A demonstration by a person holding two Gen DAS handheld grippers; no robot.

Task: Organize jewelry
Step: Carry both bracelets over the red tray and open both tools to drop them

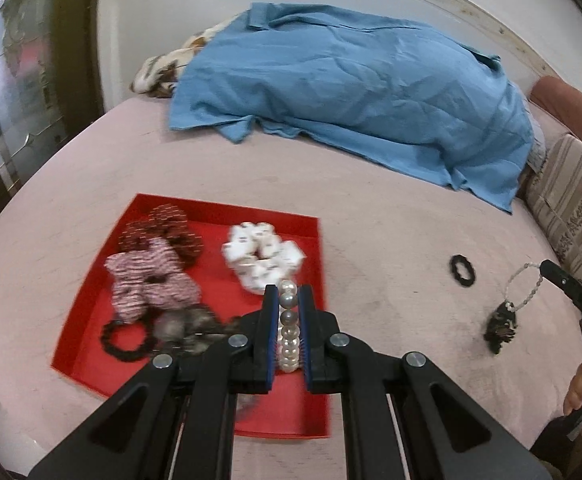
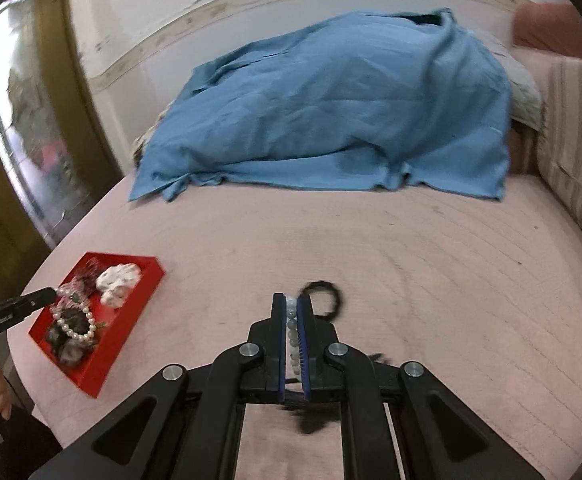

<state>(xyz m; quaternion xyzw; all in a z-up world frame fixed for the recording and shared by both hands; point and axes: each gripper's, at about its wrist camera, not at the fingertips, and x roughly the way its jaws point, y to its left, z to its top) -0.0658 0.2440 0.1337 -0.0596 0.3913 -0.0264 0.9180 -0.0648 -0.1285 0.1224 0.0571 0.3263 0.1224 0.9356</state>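
A blue cloth (image 1: 351, 92) lies at twelve o'clock on the bed (image 1: 371, 240). At nine, the red tray (image 1: 91, 332) holds scrunchies. The left gripper (image 1: 289, 300) clamps a pearl bracelet (image 1: 288, 320) above it. The right gripper (image 2: 291, 308), lettered "DAS", pinches a beaded bracelet (image 2: 293, 320).

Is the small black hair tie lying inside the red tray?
No, the black hair tie lies on the pink bed cover, well to the right of the red tray.
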